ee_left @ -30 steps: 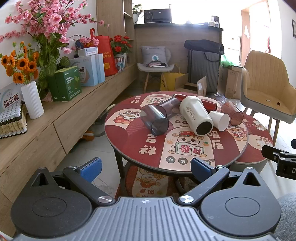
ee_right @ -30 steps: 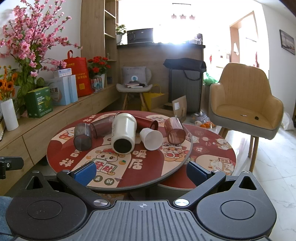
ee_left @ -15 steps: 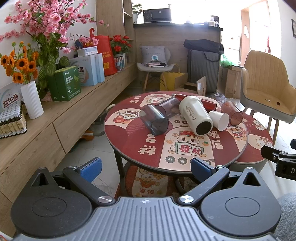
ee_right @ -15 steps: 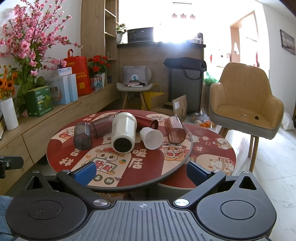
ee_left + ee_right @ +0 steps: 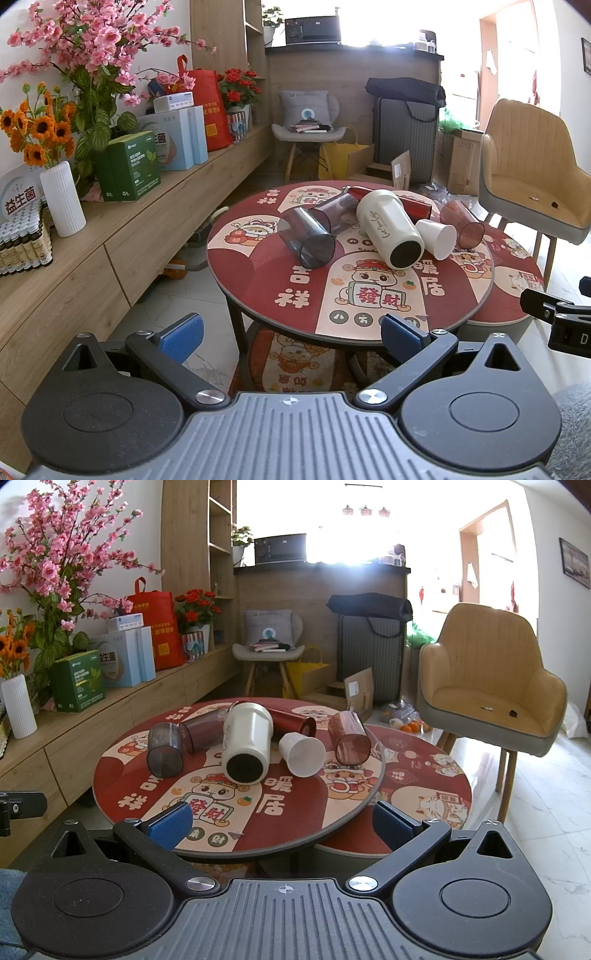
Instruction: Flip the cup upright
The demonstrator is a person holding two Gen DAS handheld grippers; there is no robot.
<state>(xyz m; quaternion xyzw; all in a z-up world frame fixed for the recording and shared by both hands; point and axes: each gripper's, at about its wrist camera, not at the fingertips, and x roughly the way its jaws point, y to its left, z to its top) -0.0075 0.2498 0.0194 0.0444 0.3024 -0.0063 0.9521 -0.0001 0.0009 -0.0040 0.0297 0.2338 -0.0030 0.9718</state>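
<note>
Both grippers: black linkage arms w/ silver pivot screws, blue finger pads (image 5: 181, 334), grey ribbed body, round black housings

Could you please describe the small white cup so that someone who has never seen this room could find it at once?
Look at the round red table with cartoon prints. In the row of cups lying on their sides, the small white cup lies between the large cream tumbler and the reddish see-through cup. It is the only plain, opaque white one, and the shortest.

1. A home living room: an armchair (image 5: 491, 686), a round low table (image 5: 295, 812) with a festive print, and a tiled floor (image 5: 546, 834).
2. A wooden sideboard (image 5: 110, 236) carries flowers (image 5: 92, 48), a vase (image 5: 62, 199) and gift boxes (image 5: 173, 144).
</note>
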